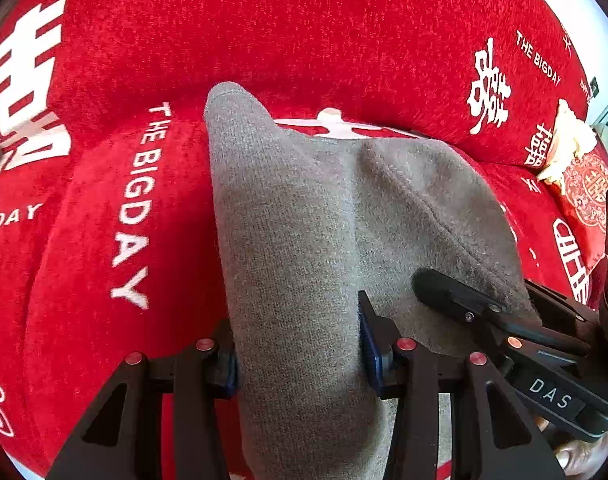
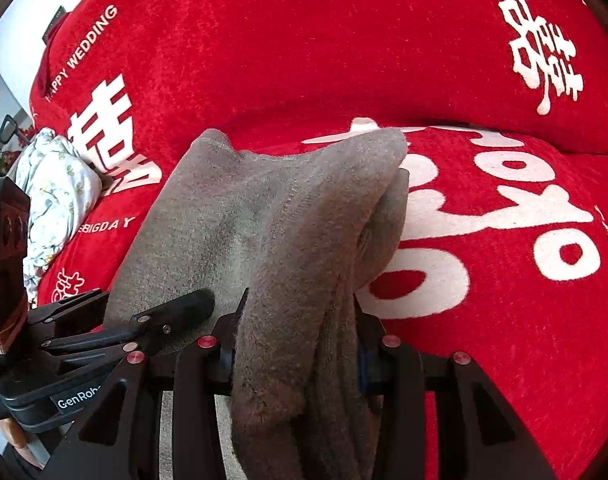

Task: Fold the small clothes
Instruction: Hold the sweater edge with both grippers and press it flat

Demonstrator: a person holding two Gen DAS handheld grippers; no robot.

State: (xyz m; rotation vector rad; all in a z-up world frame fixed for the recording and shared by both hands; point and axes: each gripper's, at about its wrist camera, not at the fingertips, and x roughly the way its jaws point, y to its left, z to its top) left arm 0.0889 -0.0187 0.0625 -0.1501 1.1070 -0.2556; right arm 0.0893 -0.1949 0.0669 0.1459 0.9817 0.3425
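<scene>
A knitted garment [image 1: 304, 220] hangs between two sets of tongs above a sofa cover [image 1: 304, 32], its far edge reaching toward the crease where seat meets backrest. The left tongs [image 1: 300, 360] clamp its left part; the right tongs [image 2: 296, 352] clamp a bunched fold beside them. A printed bundle of cloth [image 2: 52, 184] lies on the seat at the left end, a cushion [image 1: 583, 192] at the right.

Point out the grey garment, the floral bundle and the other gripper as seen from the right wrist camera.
grey garment [image 2: 272, 216]: right wrist view, on its broad upper panel.
floral bundle [image 2: 56, 184]: right wrist view, on the white patterned cloth at the left edge.
left gripper [image 2: 200, 300]: right wrist view, on its black finger lying against the garment.
</scene>
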